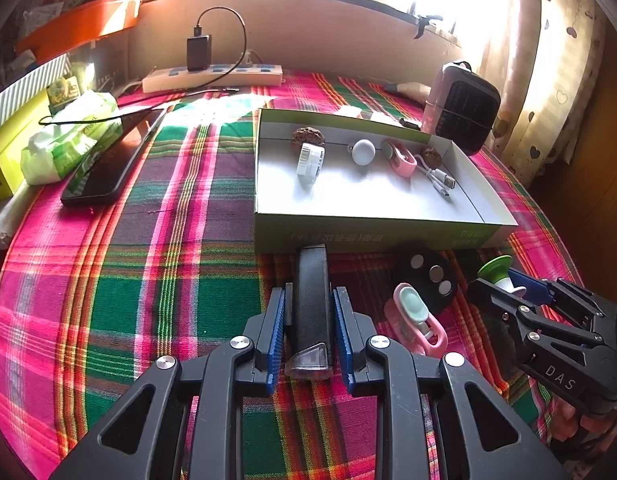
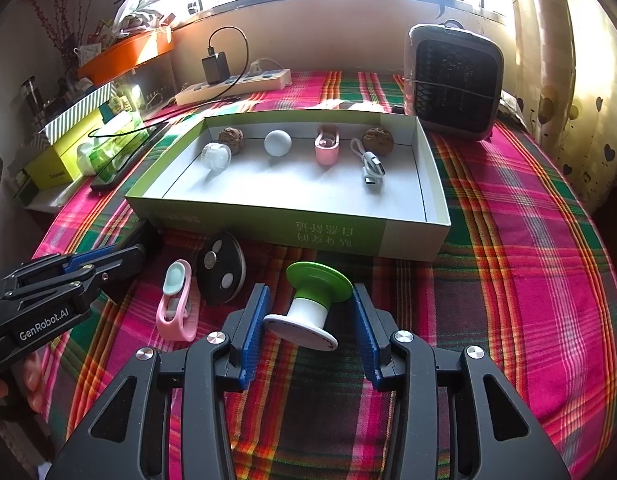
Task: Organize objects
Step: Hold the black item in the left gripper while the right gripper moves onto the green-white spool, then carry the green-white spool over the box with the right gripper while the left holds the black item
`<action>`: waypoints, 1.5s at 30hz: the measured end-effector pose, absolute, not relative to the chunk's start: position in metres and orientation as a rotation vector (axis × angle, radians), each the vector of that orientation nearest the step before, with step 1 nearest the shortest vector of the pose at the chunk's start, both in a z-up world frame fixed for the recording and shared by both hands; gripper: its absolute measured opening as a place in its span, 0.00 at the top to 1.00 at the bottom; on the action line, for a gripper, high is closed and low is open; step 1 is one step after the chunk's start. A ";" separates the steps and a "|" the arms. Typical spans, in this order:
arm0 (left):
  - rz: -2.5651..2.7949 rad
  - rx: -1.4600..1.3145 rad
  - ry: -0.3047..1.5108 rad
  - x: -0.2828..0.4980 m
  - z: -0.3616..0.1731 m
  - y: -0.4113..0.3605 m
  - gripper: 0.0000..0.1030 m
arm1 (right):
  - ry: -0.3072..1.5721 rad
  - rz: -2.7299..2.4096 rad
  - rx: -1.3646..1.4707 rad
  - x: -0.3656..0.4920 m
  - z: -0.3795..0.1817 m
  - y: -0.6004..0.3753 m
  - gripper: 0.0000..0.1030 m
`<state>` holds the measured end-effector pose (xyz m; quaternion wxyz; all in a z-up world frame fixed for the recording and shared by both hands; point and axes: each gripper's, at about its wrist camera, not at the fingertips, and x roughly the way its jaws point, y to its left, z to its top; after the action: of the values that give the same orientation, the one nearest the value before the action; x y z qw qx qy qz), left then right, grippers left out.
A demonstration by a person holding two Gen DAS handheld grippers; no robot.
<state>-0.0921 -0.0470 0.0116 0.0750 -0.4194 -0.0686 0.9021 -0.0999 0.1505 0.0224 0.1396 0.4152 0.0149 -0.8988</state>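
Both grippers angled down: left gripper [image 1: 309, 320] straddles black bar [image 1: 311, 300] (lying flat).

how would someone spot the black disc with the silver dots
Find the shallow green cardboard box on the plaid cloth. Just in front of its near left corner lies the round black disc with three silver dots, beside a pink clip with a mint pad. It is the only flat black round thing there.

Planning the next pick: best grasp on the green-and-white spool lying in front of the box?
Grip the green-and-white spool on its narrow white waist, coming from above with the jaws across the axis. It lies tipped on its flanges, which are wider than the waist and would stop it slipping out.
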 end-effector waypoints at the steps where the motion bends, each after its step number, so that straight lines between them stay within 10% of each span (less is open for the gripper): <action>1: 2.708 -1.256 -0.204 -0.092 0.012 -0.048 0.79 | 0.043 -2.597 1.199 -0.100 0.023 0.150 0.59; 45: 2.722 -1.161 -0.175 -0.130 0.056 -0.029 0.79 | 0.068 -2.534 1.125 -0.166 0.060 0.119 0.59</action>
<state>-0.1299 -0.0295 0.0558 0.0882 -0.3902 -0.0588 0.9146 -0.1663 0.1193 0.0596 0.1832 0.3989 0.0241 -0.8982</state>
